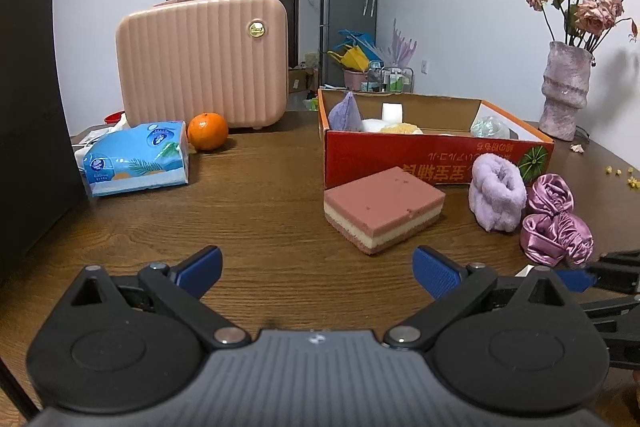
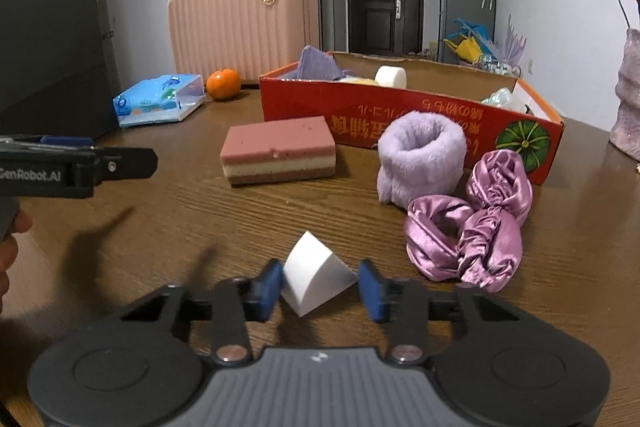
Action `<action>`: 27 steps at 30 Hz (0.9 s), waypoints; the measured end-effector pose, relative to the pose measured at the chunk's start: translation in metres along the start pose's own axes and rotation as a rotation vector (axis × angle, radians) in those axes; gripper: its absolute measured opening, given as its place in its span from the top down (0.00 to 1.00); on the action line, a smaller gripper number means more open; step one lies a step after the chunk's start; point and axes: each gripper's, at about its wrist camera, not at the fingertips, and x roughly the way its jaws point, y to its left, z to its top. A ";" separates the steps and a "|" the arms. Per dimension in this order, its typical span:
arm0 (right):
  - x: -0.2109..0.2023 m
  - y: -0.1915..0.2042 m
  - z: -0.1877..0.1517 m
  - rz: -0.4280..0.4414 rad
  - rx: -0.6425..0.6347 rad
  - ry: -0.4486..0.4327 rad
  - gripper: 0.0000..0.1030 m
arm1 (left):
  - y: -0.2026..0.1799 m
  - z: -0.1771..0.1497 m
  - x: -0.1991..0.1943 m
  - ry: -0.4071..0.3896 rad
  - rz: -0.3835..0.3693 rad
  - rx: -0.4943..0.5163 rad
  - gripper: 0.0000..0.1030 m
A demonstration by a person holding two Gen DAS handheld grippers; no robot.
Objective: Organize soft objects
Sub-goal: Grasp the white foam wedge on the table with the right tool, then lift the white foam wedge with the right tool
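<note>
My right gripper (image 2: 320, 283) is shut on a white wedge sponge (image 2: 314, 273) that rests on the wooden table, a blue pad touching each side. To its right lie purple satin scrunchies (image 2: 468, 231) and a lilac fluffy wristband (image 2: 420, 159). A pink layered sponge (image 2: 278, 155) sits in front of the red cardboard box (image 2: 360, 115), which holds several soft items. My left gripper (image 1: 318, 269) hovers open over bare table, short of the pink layered sponge (image 1: 382, 207), with nothing between its fingers. The box (image 1: 400, 155), wristband (image 1: 496, 197) and scrunchies (image 1: 556, 223) lie ahead to its right.
A pink suitcase (image 1: 204, 63), an orange (image 1: 207, 137) and a blue tissue pack (image 1: 136, 159) stand at the back left. A black bag (image 1: 28, 107) lines the left edge. A vase of dried roses (image 1: 566, 95) stands at the back right.
</note>
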 end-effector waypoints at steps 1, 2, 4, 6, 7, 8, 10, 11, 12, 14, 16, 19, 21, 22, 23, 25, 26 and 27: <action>0.000 0.000 0.000 0.001 0.001 -0.001 0.65 | 0.000 0.000 -0.001 -0.002 -0.002 -0.002 0.00; -0.001 0.000 0.000 0.002 0.000 -0.002 0.67 | 0.000 0.000 -0.001 -0.004 -0.004 -0.003 0.00; -0.001 0.000 0.001 0.006 0.001 -0.003 0.71 | 0.000 0.000 -0.002 -0.006 -0.005 -0.001 0.00; -0.002 0.000 0.001 0.012 0.006 -0.006 0.74 | -0.001 0.000 -0.002 -0.005 -0.004 0.000 0.00; -0.001 -0.001 0.002 0.013 0.008 -0.007 0.77 | -0.001 0.000 -0.001 -0.005 -0.003 0.000 0.00; -0.002 -0.002 0.002 0.014 0.010 -0.011 0.78 | -0.001 0.000 -0.001 -0.005 -0.001 -0.001 0.00; -0.003 -0.003 0.002 0.018 0.015 -0.022 0.80 | -0.001 0.000 -0.001 -0.005 0.001 -0.001 0.00; -0.004 -0.003 0.002 0.019 0.017 -0.028 0.80 | -0.001 0.000 -0.001 -0.006 0.003 -0.002 0.00; -0.006 -0.004 0.003 0.019 0.019 -0.035 0.80 | -0.001 0.000 -0.001 -0.006 0.005 -0.002 0.00; -0.008 -0.005 0.003 0.017 0.027 -0.047 0.81 | -0.001 0.000 -0.001 -0.005 0.009 -0.002 0.00; -0.009 -0.007 0.005 0.014 0.034 -0.056 0.81 | -0.001 0.000 0.000 -0.004 0.012 -0.002 0.00; -0.013 -0.010 0.006 0.007 0.044 -0.082 0.81 | -0.001 0.000 0.002 0.000 0.018 -0.002 0.00; -0.016 -0.013 0.008 0.003 0.051 -0.098 0.81 | 0.000 0.000 0.003 0.002 0.022 -0.003 0.00; -0.016 -0.014 0.008 0.000 0.055 -0.104 0.81 | 0.000 0.000 0.004 0.003 0.023 -0.003 0.00; -0.017 -0.015 0.009 -0.002 0.059 -0.109 0.81 | -0.001 0.000 0.004 0.004 0.024 -0.003 0.00; -0.018 -0.018 0.011 -0.008 0.067 -0.122 0.81 | -0.001 0.001 0.005 0.007 0.025 0.000 0.00; -0.018 -0.020 0.012 -0.011 0.071 -0.128 0.81 | -0.002 0.001 0.005 0.008 0.025 0.002 0.00; -0.018 -0.021 0.014 -0.014 0.074 -0.133 0.81 | -0.002 0.002 0.006 0.009 0.025 0.005 0.00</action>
